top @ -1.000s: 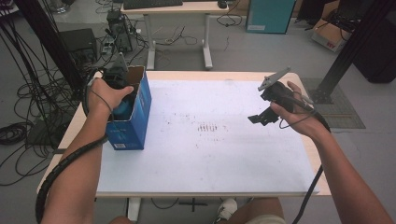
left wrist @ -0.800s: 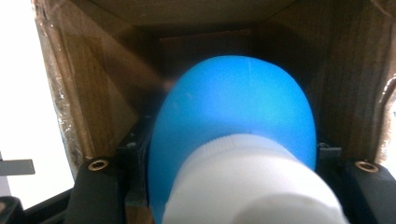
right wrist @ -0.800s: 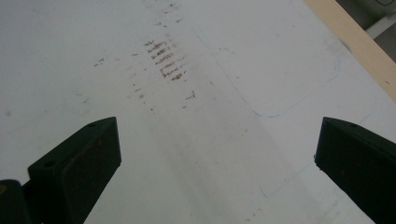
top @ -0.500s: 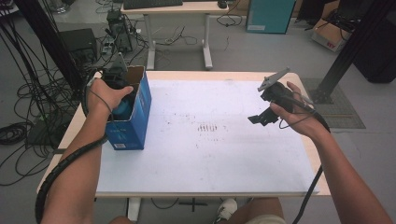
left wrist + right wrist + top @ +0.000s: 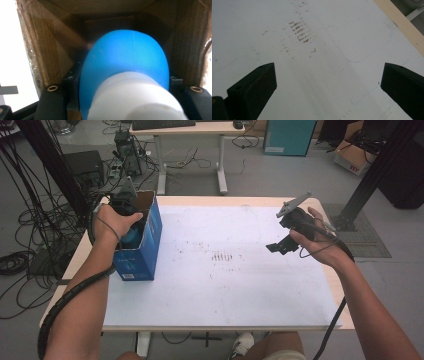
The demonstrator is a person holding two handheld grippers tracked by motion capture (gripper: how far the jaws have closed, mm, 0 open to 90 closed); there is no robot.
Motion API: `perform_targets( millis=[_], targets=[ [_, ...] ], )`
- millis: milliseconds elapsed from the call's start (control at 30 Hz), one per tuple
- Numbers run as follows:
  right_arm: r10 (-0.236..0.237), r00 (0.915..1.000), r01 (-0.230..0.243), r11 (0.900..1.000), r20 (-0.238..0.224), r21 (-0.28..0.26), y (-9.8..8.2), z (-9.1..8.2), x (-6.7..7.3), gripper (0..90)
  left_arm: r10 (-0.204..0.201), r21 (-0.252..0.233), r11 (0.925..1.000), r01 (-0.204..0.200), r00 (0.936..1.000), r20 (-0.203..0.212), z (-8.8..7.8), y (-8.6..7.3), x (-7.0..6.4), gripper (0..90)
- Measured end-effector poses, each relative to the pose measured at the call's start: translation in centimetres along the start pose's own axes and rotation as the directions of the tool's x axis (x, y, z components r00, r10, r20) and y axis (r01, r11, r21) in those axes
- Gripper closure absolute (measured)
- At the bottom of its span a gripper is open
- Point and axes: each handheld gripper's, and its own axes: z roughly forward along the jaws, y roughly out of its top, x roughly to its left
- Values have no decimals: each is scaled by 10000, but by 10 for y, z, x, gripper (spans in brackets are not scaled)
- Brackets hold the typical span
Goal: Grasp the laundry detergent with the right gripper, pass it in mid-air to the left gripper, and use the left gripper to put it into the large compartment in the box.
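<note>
Nothing has shifted since a second ago: left gripper [image 5: 131, 215] jaws clasp a blue bottle [image 5: 125, 72] inside the cardboard box [image 5: 150, 227]; right gripper [image 5: 284, 242] jaws gape above the counter [image 5: 225, 285].

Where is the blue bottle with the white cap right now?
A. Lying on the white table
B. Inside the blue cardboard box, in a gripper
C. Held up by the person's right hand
B: the left gripper holds the blue bottle down inside the cardboard box.
</note>
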Motion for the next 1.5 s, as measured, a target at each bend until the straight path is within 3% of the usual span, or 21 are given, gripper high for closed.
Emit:
perform_targets(
  millis=[267,1500],
  targets=[
    [-179,9998,179,9998,-20,36,1,1,0,2,-35,-32,10000,35,10000,42,0,-1,1,363],
    [-104,9999,104,9999,-27,13,-1,2,0,2,24,25,10000,-24,10000,-51,0,0,-2,362]
  ],
)
